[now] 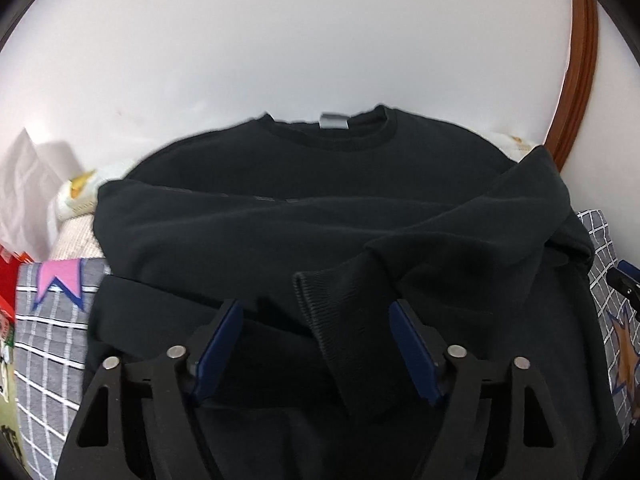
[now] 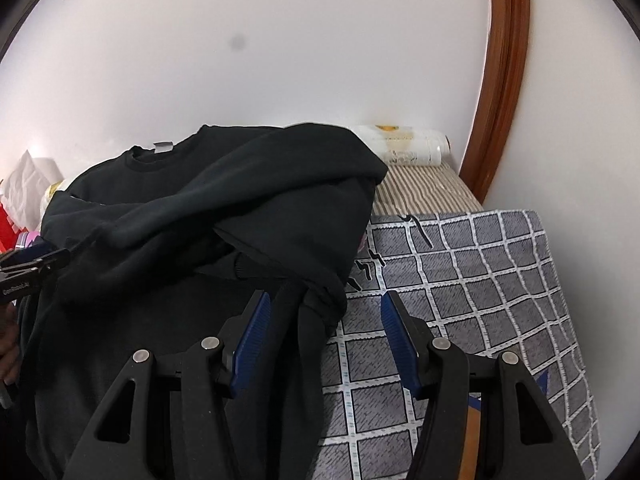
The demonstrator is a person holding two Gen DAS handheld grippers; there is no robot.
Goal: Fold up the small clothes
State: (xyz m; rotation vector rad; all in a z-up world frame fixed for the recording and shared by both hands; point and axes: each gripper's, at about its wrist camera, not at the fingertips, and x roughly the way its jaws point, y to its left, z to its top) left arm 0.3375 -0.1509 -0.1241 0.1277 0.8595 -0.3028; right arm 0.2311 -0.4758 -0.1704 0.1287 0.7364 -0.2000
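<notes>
- Left wrist view: your black sweatshirt [image 1: 320, 216] lies face up on the grey checked blanket [image 1: 52, 344], collar and grey neck label [image 1: 334, 121] toward the white wall [image 1: 280, 40].
- Both sleeves are already folded in across the chest; the ribbed cuff [image 1: 340, 340] of the upper sleeve runs down between your fingers. I judge the sleeve step done and the bottom-to-collar fold of the body still to do.
- Your left gripper [image 1: 316, 344] has its fingers wide apart, hovering over the lower body of the garment with the cuff lying in the gap. Whether a pad brushes the cloth, you cannot tell from here; nothing is clamped.
- Right wrist view: the sweatshirt [image 2: 192, 216] fills the left half, its right edge bunched and thick where the sleeve was turned in, blanket [image 2: 480, 280] bare beside it. That lumpy edge may want smoothing before the last fold.
- Your right gripper [image 2: 325, 344] is also spread wide, straddling the garment's right edge: the left finger over black cloth, the right finger over blanket. It holds nothing.
- A rolled white bundle [image 2: 404, 144] lies against the wall behind.
</notes>
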